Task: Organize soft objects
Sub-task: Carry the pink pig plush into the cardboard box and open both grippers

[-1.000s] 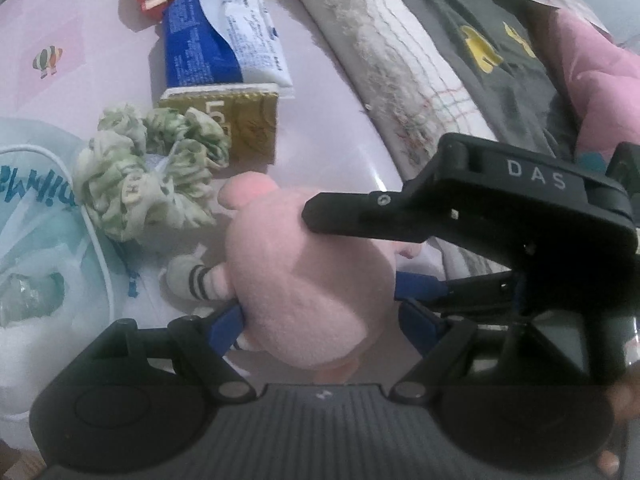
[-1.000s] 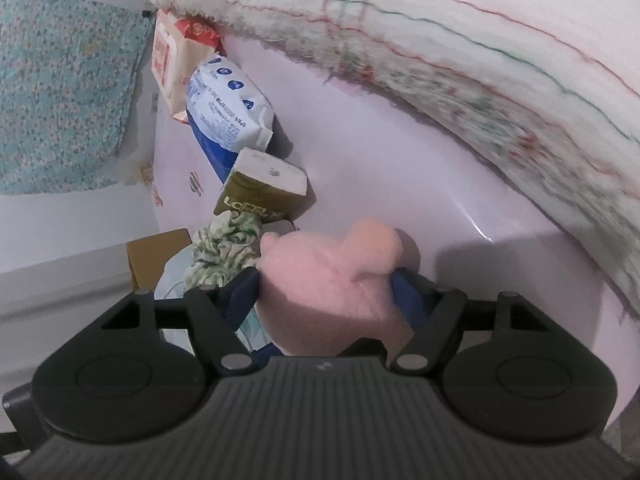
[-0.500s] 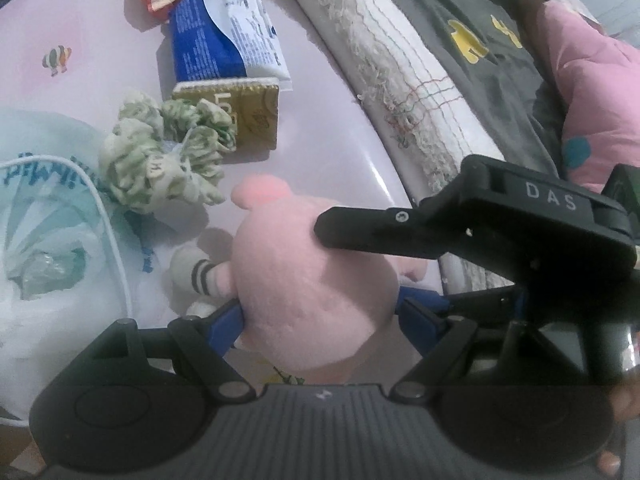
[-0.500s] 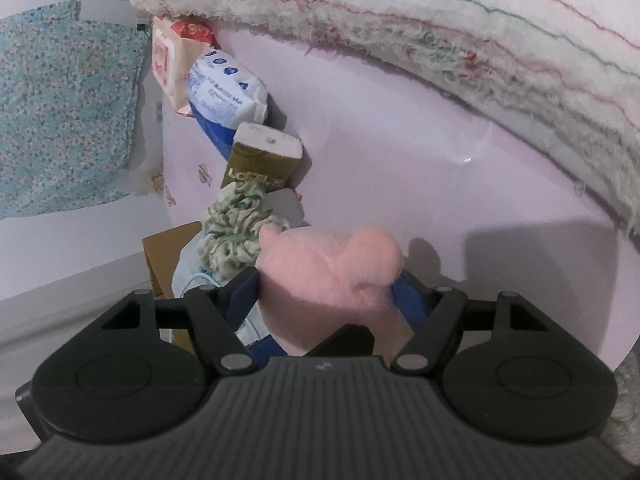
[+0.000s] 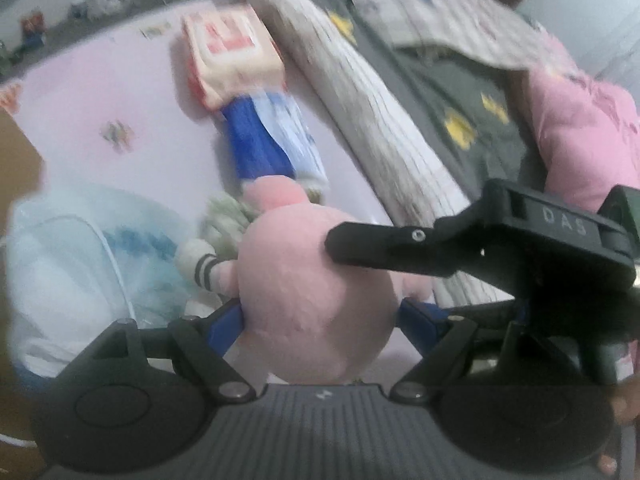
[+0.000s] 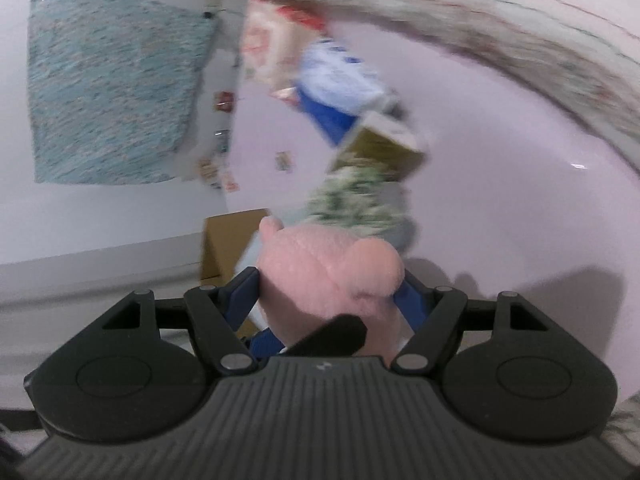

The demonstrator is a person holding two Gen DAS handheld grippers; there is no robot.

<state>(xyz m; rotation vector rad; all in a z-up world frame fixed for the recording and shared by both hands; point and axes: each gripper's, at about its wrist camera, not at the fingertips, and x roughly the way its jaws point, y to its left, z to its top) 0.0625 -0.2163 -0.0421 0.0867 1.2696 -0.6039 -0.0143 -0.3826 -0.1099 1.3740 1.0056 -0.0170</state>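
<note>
A pink plush toy (image 5: 312, 288) with a striped white leg hangs above the pink sheet (image 5: 120, 92), held from two sides. My left gripper (image 5: 320, 320) is shut on its round body, blue pads pressing both flanks. My right gripper (image 6: 328, 304) is shut on the other end of the plush toy (image 6: 328, 276); one of its black fingers (image 5: 384, 246) lies across the toy in the left wrist view. A green-and-white scrunchie (image 6: 356, 200) lies on the sheet just beyond the toy.
Behind the scrunchie lie a gold box (image 6: 380, 148), a blue wipes pack (image 5: 272, 140) and a red-and-cream pack (image 5: 228, 52). A clear plastic bag (image 5: 80, 264) sits left, a cardboard box (image 6: 228, 240) beyond it. A woven blanket (image 5: 360, 92) and pink pillow (image 5: 580, 132) are on the right.
Both grippers have risen together with the plush toy, lifting it off the sheet. The scrunchie and packs now sit farther below and behind it. The frames have become blurred.
</note>
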